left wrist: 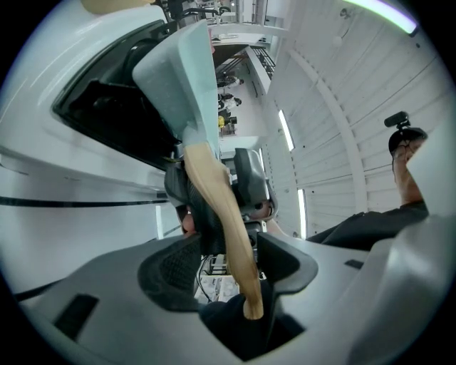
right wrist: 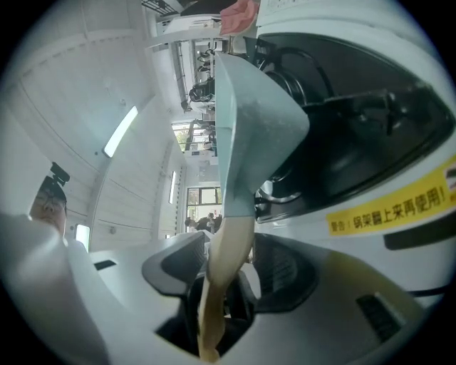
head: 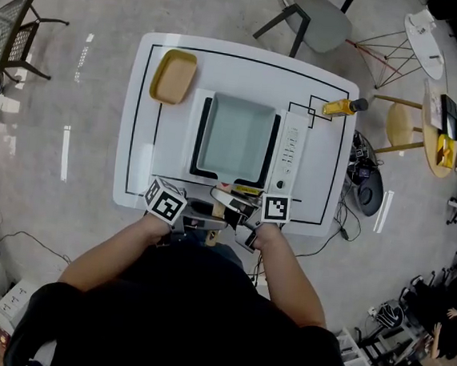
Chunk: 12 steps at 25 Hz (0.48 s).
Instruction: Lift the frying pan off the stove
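Square, pale blue-green frying pan (head: 234, 138) seated on the white stove (head: 289, 153), at the centre of the white surface (head: 143, 114). Its smooth, tapered wooden handle (left wrist: 222, 214) passes between the jaws of the left gripper (left wrist: 229, 251) and the right gripper (right wrist: 226, 265). Both pairs stand wide, unclamped.

One desk (head: 141, 129). On it: one stove (head: 289, 156), one pan (head: 234, 138), one tray (head: 173, 76) at far left, one bottle (head: 342, 107) at far right. Two tools at the near edge: the left tool (left wrist: 231, 260) and the right tool (right wrist: 228, 271). Two chairs on the floor, a grey chair (head: 320, 22) far and a black chair (head: 10, 32) left. One stool (head: 400, 126) at right.
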Each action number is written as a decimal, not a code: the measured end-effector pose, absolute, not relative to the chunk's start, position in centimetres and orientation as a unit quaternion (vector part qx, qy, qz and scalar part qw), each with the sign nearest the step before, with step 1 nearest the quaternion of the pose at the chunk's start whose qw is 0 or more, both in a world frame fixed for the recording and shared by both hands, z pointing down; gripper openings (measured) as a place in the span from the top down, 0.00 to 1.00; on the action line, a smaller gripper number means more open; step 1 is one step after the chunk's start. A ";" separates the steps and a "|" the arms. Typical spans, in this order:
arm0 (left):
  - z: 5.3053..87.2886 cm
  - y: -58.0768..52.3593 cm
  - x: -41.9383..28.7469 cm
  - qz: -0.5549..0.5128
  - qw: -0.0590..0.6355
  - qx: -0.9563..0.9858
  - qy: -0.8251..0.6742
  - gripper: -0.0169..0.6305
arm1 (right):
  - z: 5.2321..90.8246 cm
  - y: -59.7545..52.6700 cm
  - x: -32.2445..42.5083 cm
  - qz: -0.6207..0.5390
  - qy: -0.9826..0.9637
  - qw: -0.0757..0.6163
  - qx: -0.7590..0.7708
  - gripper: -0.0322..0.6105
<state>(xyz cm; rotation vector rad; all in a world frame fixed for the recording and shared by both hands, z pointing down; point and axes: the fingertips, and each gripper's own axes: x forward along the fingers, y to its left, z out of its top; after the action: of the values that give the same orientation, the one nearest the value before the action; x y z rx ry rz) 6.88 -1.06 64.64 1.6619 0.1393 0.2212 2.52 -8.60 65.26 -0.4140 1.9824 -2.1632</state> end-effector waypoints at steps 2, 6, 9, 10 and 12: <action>64.6 -1.0 6.7 0.100 0.669 0.734 0.067 0.59 | 65.1 -8.5 2.2 -0.727 0.668 0.090 -0.132 0.62; 64.5 -0.6 6.5 0.105 0.673 0.728 0.079 0.62 | 65.5 -8.2 2.1 -0.731 0.667 0.078 -0.124 0.63; 64.3 -0.1 6.6 0.107 0.674 0.725 0.088 0.63 | 65.4 -8.2 1.9 -0.730 0.669 0.077 -0.117 0.64; 64.3 0.1 6.7 0.107 0.674 0.725 0.092 0.63 | 65.4 -8.2 1.8 -0.729 0.670 0.077 -0.114 0.65; 64.1 0.5 6.9 0.107 0.674 0.724 0.099 0.65 | 65.4 -8.1 1.6 -0.729 0.671 0.078 -0.109 0.65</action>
<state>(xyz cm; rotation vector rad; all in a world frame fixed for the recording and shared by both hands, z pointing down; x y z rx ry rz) 6.89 0.49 64.13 1.6288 0.2223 0.2408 1.63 -8.11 65.40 -0.3270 2.0091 -2.1841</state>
